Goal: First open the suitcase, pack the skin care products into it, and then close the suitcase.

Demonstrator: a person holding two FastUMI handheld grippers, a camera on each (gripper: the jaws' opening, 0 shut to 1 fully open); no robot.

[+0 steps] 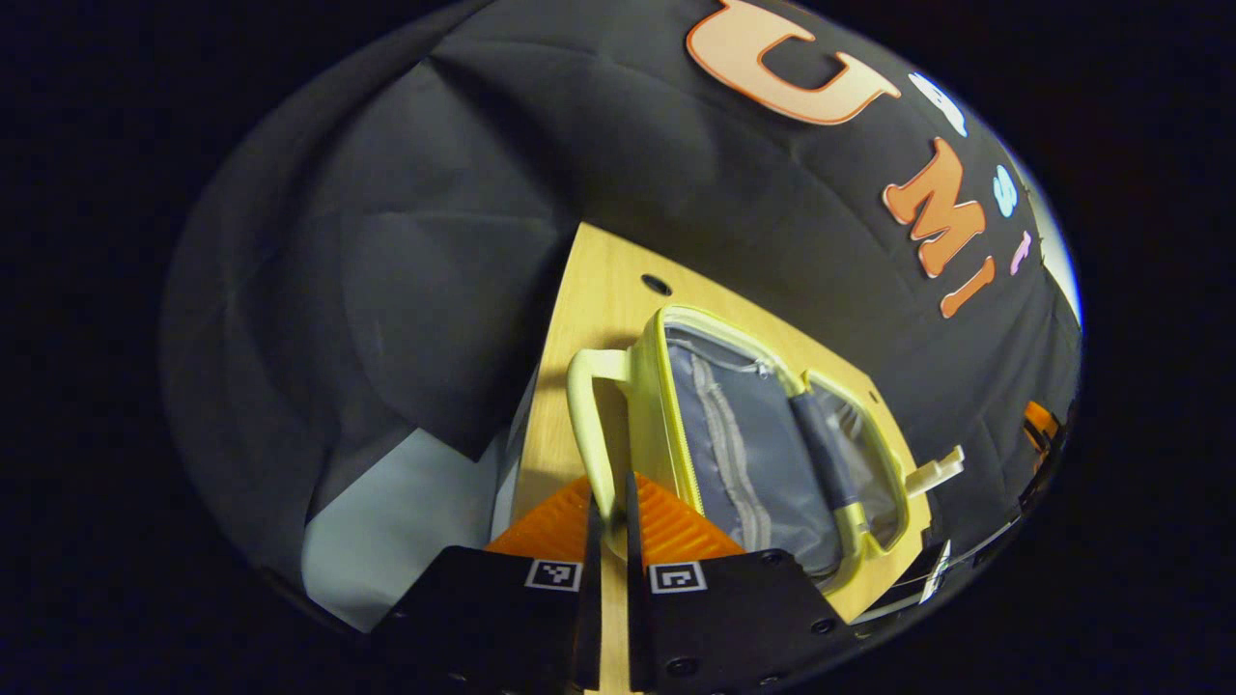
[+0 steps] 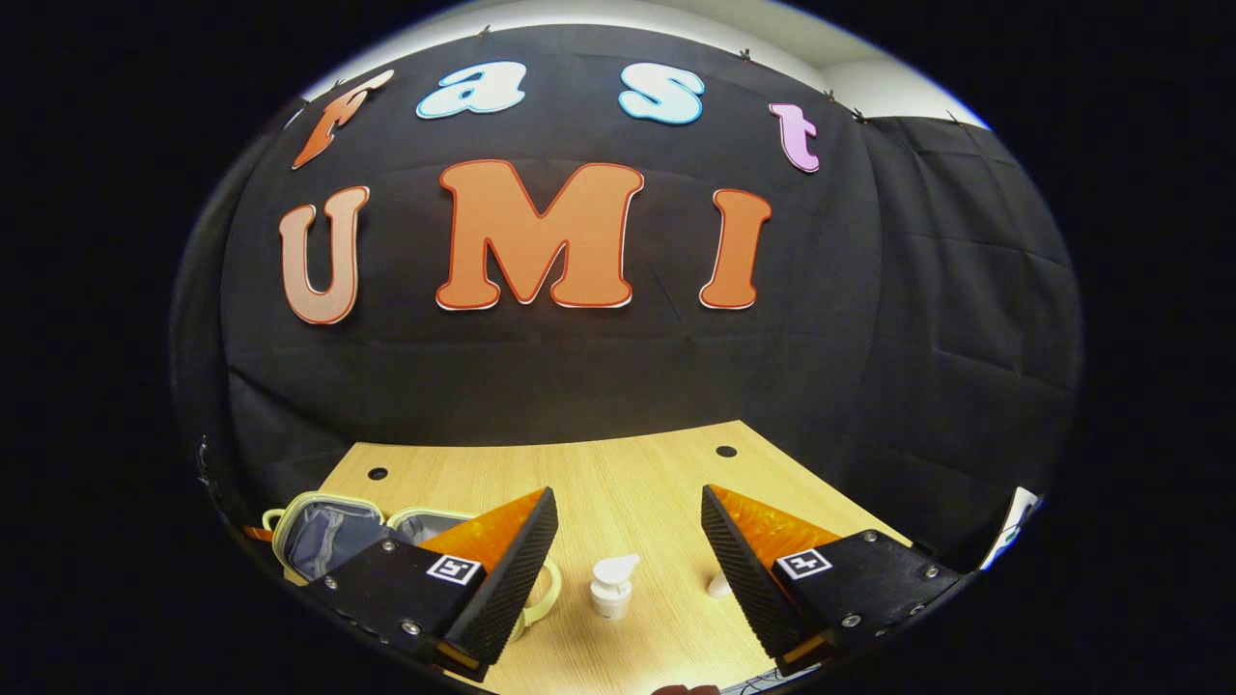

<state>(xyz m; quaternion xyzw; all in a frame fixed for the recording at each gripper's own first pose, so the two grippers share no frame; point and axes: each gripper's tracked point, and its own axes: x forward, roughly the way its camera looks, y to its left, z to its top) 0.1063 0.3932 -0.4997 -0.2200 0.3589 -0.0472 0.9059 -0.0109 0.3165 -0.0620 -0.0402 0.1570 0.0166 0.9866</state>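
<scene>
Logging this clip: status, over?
Left hand-held gripper shut on suitcase handle; suitcase open. Right hand-held gripper open above pump bottle. Nothing blocking.

Staged recording booth: black cloth wall (image 2: 917, 319) hung behind a pale wooden tabletop (image 2: 618, 473) with drilled holes near its far corners.

matt wood-grain table (image 2: 618, 483), suitcase (image 1: 763, 444) with grey cloth lining

Pump bottle (image 2: 612, 585) right of open suitcase (image 2: 328, 537)
</scene>
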